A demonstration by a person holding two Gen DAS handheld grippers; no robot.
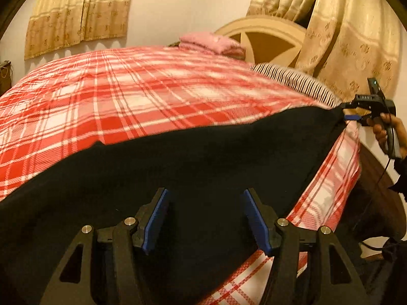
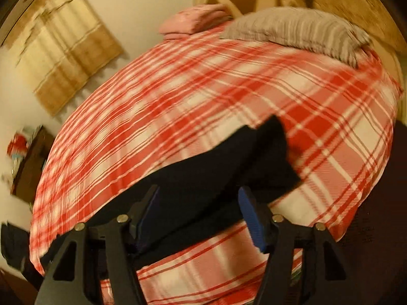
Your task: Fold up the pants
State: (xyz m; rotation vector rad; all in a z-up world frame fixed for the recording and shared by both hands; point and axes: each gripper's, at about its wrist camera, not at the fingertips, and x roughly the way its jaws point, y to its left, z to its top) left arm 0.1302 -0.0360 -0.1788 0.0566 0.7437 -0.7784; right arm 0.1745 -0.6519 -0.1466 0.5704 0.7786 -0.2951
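With both the left gripper (image 1: pixel 204 219) and right gripper (image 2: pixel 201 216) half-open and holding nothing, smooth the black pants (image 1: pixel 178 172) flat on the bed (image 1: pixel 114 96) before regrasping.

Your working surface is a bed (image 1: pixel 257 43) with a cream and brown headboard, covered edge to edge by a red-and-white plaid bedspread (image 1: pixel 132 94). You have the black pants (image 1: pixel 193 167) lying on the near part of that bedspread, spread long across it; in the right wrist view one end lies creased and lapped over itself. At the head end, a striped pillow (image 1: pixel 295 81) rests on the bedspread, and a folded pink cloth (image 1: pixel 213 43) sits beside it, well apart from the pants. The plaid between them lies flat and bare.
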